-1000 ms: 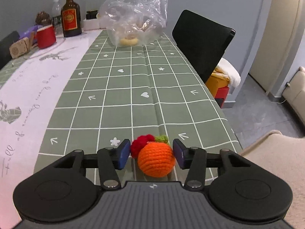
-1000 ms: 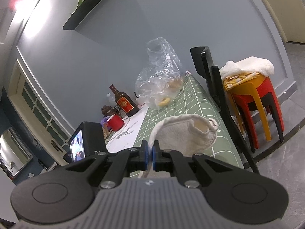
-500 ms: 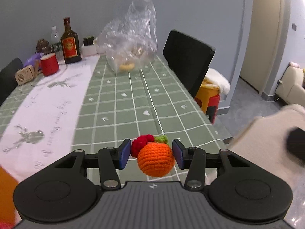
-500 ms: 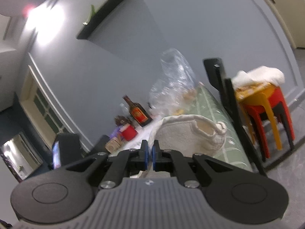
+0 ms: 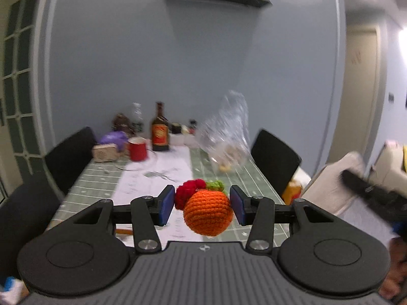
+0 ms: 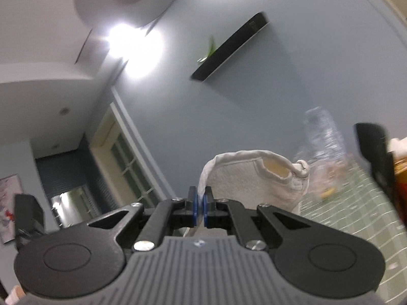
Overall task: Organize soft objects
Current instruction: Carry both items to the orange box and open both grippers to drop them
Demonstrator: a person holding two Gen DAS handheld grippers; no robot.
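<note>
My left gripper [image 5: 202, 204] is shut on crocheted soft toys: an orange ball [image 5: 208, 213] with a green leaf, and a red piece [image 5: 188, 193] beside it. It holds them in the air above the near end of the table. My right gripper [image 6: 199, 207] is shut on the rim of a cream cloth bag [image 6: 257, 178], held up with its mouth open. In the left wrist view the bag [image 5: 333, 185] and the right gripper [image 5: 371, 195] show blurred at the right.
The table [image 5: 226, 178] has a green checked cloth. At its far end stand a brown bottle [image 5: 159, 131], a red mug [image 5: 137, 148] and a clear plastic bag [image 5: 226, 137]. Black chairs [image 5: 274, 157] flank it. A red and orange stool [image 6: 400, 172] stands at the right.
Both grippers have lifted and tilted upward. The toys have risen off the table in my left gripper. The cloth bag has risen with my right gripper, nearer the left one.
</note>
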